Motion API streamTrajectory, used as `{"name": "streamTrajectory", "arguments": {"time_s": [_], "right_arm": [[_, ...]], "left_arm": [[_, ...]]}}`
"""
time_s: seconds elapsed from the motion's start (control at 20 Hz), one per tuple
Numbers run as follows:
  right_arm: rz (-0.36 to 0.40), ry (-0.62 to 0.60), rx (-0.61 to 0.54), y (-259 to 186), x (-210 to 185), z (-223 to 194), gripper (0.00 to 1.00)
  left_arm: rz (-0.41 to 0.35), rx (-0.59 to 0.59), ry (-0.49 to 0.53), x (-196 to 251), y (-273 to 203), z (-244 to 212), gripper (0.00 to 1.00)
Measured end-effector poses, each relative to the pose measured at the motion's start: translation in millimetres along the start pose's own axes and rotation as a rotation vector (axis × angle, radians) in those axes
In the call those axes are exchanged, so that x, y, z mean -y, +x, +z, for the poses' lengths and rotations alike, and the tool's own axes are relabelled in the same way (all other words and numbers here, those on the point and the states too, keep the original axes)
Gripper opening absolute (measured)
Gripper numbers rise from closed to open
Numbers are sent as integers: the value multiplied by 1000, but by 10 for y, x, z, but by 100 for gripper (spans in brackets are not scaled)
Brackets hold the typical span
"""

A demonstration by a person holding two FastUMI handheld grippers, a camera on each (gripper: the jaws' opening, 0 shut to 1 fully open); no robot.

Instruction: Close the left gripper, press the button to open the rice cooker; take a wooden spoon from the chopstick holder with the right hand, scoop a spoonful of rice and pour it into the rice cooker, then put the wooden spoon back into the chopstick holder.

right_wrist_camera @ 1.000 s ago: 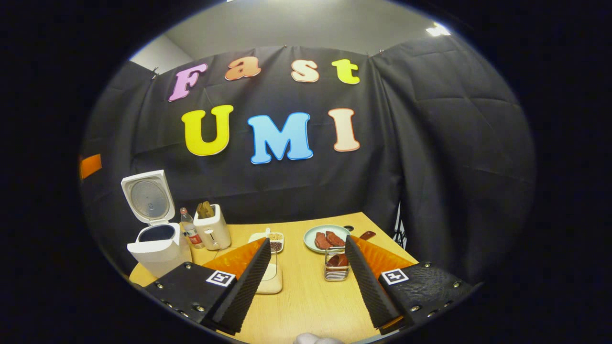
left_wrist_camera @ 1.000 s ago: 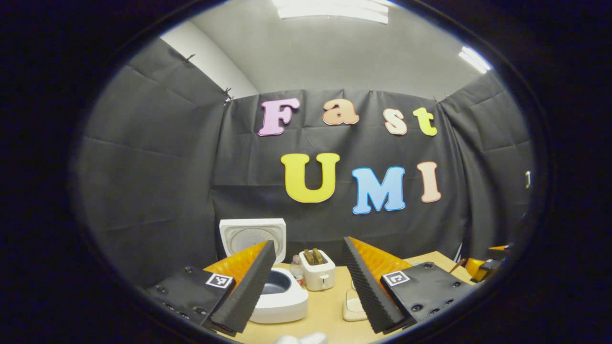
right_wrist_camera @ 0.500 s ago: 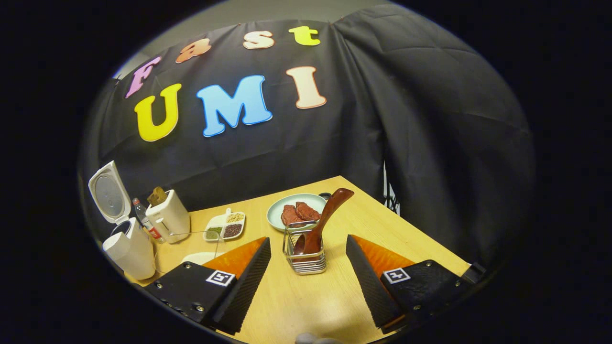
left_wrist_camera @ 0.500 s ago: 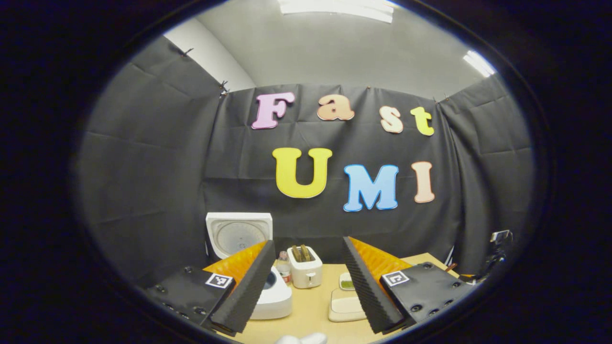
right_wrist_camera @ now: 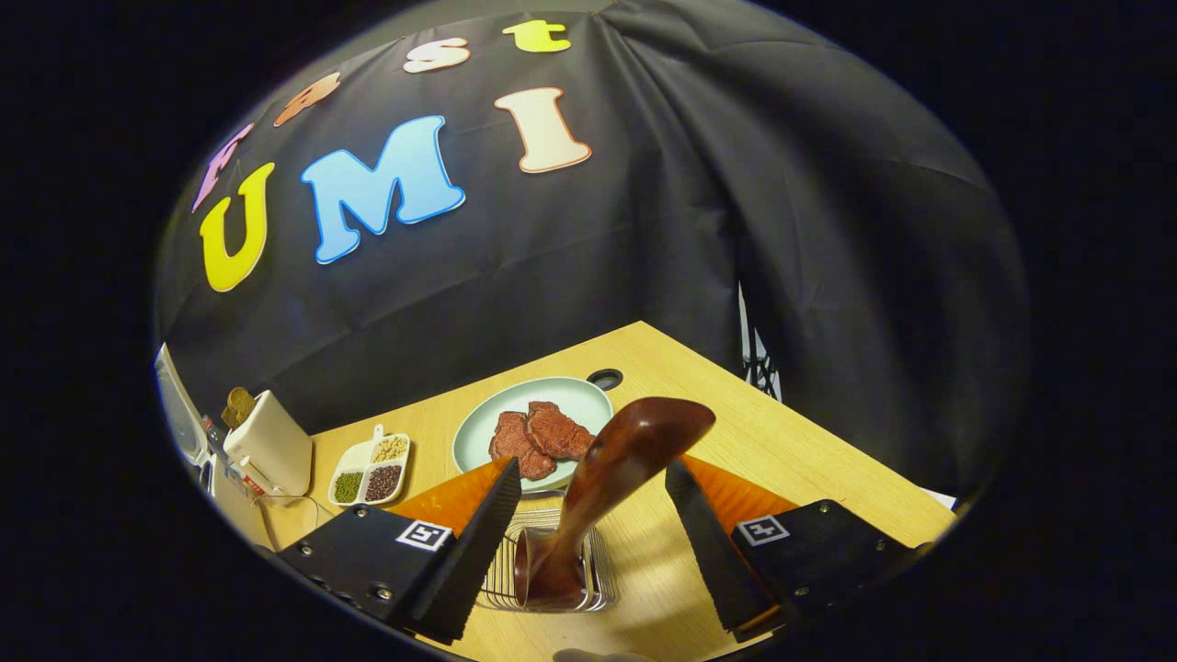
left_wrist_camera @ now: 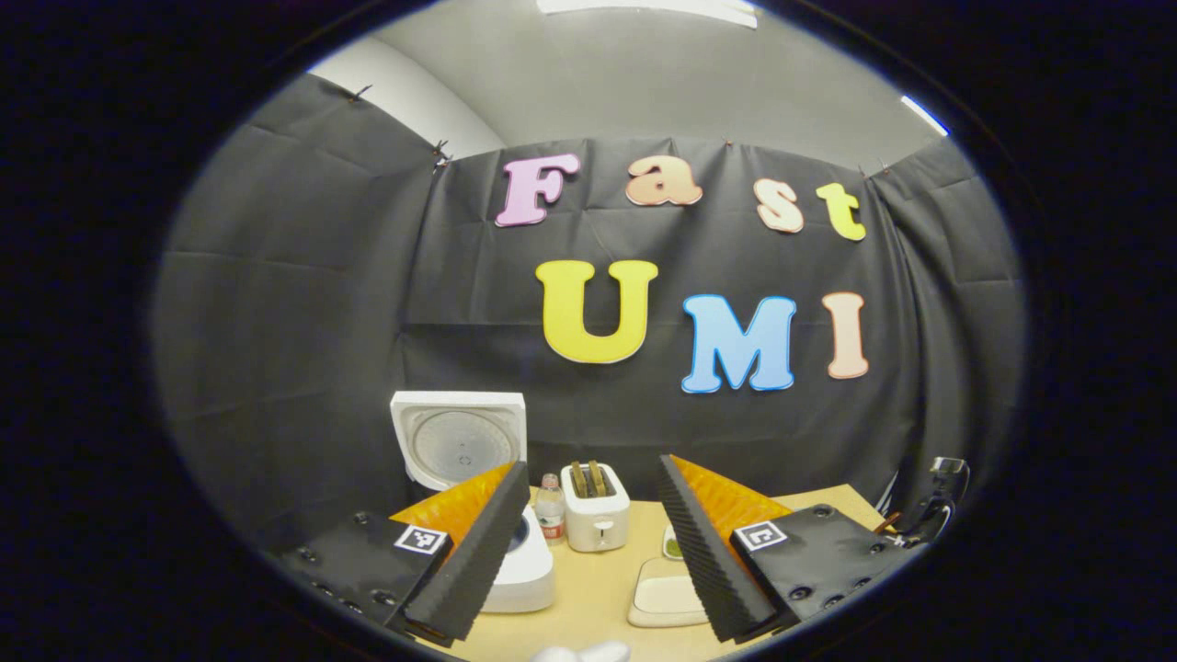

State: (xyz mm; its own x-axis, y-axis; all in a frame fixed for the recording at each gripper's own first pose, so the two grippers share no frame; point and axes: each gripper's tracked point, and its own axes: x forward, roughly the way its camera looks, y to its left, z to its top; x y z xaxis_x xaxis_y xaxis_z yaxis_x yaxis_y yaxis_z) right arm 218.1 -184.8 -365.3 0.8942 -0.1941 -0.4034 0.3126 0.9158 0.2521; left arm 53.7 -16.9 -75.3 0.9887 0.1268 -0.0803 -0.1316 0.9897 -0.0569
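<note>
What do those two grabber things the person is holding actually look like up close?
Each gripper, left gripper and right gripper, has two wedge-shaped fingers with ribbed, sawtooth-textured inner pads. The fingers sit on flat plates fastened with small screws, and each plate carries a square black-and-white marker tag. Both look alike.

A glossy dark wooden spoon (right_wrist_camera: 607,478) stands in a shiny wire-metal chopstick holder (right_wrist_camera: 549,572) at lower centre, on a matt pale wood-grain tabletop (right_wrist_camera: 772,441) backed by creased black cloth.
</note>
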Motion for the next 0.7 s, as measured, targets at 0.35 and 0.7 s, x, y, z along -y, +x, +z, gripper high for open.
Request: {"name": "streamTrajectory", "arguments": {"time_s": [0.35, 0.7], "right_arm": [[13, -4, -16, 115, -2, 12, 66], [68, -4, -55, 83, -184, -11, 17]], "left_arm": [[31, 19, 41, 31, 92, 61, 98], [35, 44, 79, 120, 33, 191, 99]]}}
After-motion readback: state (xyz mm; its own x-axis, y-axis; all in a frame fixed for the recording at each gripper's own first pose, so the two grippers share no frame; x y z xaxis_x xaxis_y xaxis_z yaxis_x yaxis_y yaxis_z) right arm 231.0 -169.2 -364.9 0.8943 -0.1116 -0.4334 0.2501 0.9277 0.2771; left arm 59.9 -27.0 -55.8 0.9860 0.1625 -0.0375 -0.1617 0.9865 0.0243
